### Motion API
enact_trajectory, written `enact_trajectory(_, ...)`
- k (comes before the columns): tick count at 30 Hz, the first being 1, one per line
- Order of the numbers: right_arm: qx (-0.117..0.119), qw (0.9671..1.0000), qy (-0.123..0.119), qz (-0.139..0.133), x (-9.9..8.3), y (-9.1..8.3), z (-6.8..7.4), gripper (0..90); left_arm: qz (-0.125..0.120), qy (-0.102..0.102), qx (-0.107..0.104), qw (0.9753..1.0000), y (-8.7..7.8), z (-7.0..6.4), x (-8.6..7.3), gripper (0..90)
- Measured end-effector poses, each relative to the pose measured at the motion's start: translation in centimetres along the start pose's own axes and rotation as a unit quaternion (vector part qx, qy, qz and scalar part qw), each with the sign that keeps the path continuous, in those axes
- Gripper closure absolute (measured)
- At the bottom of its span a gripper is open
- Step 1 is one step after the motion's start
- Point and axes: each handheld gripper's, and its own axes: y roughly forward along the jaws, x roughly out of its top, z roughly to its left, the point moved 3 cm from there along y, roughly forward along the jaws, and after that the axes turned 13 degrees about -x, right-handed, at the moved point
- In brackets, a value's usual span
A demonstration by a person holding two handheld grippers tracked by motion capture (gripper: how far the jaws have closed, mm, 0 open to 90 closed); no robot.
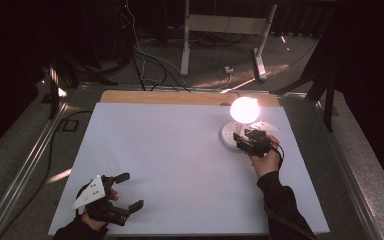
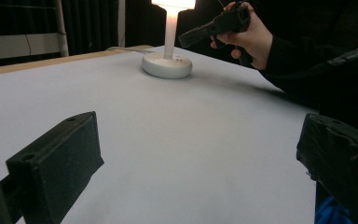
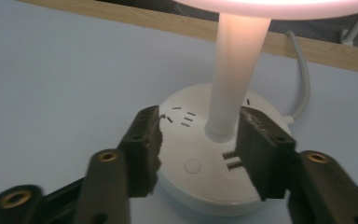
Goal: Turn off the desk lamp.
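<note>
Two grippers in frame. Right gripper [image 1: 246,137] sits over the round white base [image 3: 200,163] of the lit lamp [image 1: 243,111], which stands on the white table sheet [image 1: 180,165] at its far right, near the wooden back edge [image 1: 180,97]. Jaws are parted, one on each side of the base's upper face and flanking the foot of the lamp stem [image 3: 230,70]; nothing is clamped between them. Whether they touch the base cannot be told.

Base top carries socket slots [image 3: 184,116], a round button [image 3: 192,165] and two small rectangular ports [image 3: 233,161]. No brand, label or legible writing on it. White cord [image 3: 303,88] leaves the base toward the back edge.

Left gripper [image 1: 130,190] rests at the near left corner of the sheet, well apart from the lamp, jaws spread wide with bare sheet between them. Grey three-cornered plate [image 1: 90,192] on top shows small dark dots, no text.
</note>
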Motion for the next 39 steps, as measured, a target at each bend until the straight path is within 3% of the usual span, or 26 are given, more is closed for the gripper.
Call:
enact_trajectory(6, -0.010, 0.9999, -0.007, 0.011, -0.3, 0.4, 0.1, 69.5, 0.000, 0.000, 0.000, 1.0000, 0.0, 0.0, 0.0, 0.5)
enact_trajectory(8, -0.012, 0.9997, -0.011, 0.018, -0.4, 0.6, 0.0, 78.7, 0.000, 0.000, 0.000, 1.0000, 0.0, 0.0, 0.0, 0.5)
enact_trajectory(11, -0.015, 0.9996, -0.010, 0.023, -0.5, 0.8, -0.1, 82.5, 0.001, 0.000, 0.001, 1.0000, 0.0, 0.0, 0.0, 0.5)
enact_trajectory(12, -0.030, 0.9991, -0.014, 0.026, -0.6, 0.9, -0.1, 89.3, 0.001, 0.000, 0.000, 1.0000, 0.0, 0.0, 0.0, 0.5)
enact_trajectory(15, -0.035, 0.9989, -0.017, 0.025, -0.7, 1.1, -0.1, 89.4, 0.001, 0.000, 0.001, 1.0000, 0.0, 0.0, 0.0, 0.5)
enact_trajectory(19, -0.017, 0.9989, -0.014, 0.042, -1.0, 1.5, 0.0, 89.7, 0.001, -0.002, 0.000, 1.0000, 0.0, 0.0, 0.0, 0.5)
enact_trajectory(25, -0.007, 0.9987, -0.006, 0.049, -1.1, 1.6, 0.1, 89.7, 0.001, -0.001, 0.000, 1.0000, 0.0, 0.0, 0.0, 0.5)
enact_trajectory(39, -0.002, 0.9984, -0.012, 0.054, -1.1, 2.2, 0.6, 89.8, 0.002, 0.000, -0.001, 1.0000, 0.0, 0.0, 0.0, 0.5)
